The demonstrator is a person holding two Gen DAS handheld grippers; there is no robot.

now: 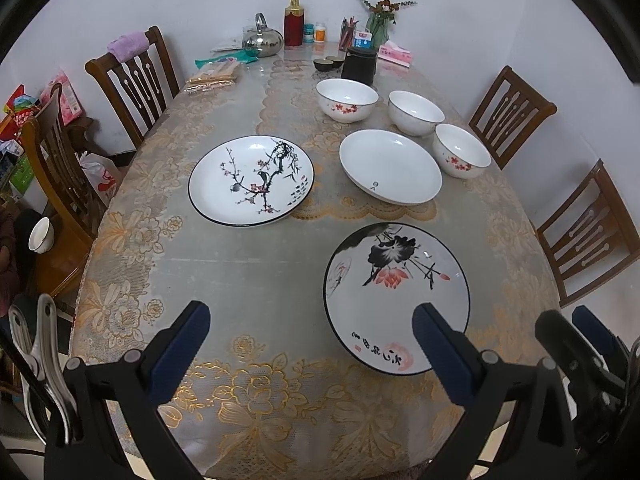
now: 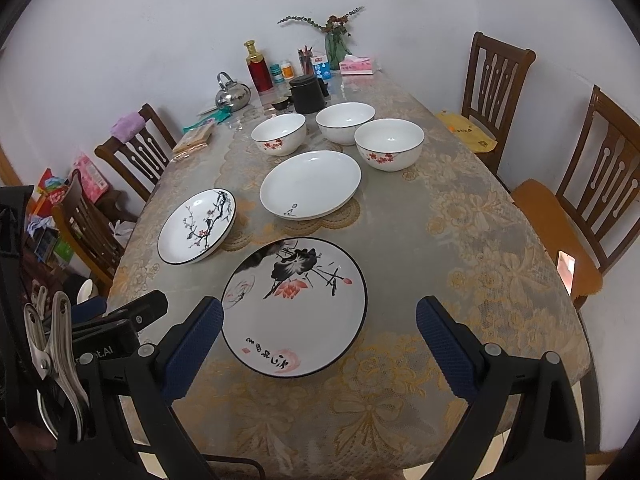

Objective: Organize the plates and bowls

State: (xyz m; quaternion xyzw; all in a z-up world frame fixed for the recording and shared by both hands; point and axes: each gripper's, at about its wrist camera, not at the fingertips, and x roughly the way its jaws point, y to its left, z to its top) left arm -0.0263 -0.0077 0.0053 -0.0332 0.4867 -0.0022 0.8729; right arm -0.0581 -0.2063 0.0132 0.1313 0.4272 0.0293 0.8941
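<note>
Faintly, left gripper (image 2: 120,322) label reads "ot.AI".

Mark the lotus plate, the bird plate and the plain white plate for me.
lotus plate (image 2: 296,308), right wrist view, bare white centre below the flower
bird plate (image 1: 251,180), left wrist view, painted centre
plain white plate (image 2: 311,182), right wrist view, bare centre

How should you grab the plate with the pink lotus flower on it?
Take the lotus plate by its near rim, coming in low from the table's front edge. It lies flat and is far wider than the open right gripper, so only the thin raised rim fits between the fingers. That edge is nearest, with nothing touching it.
</note>
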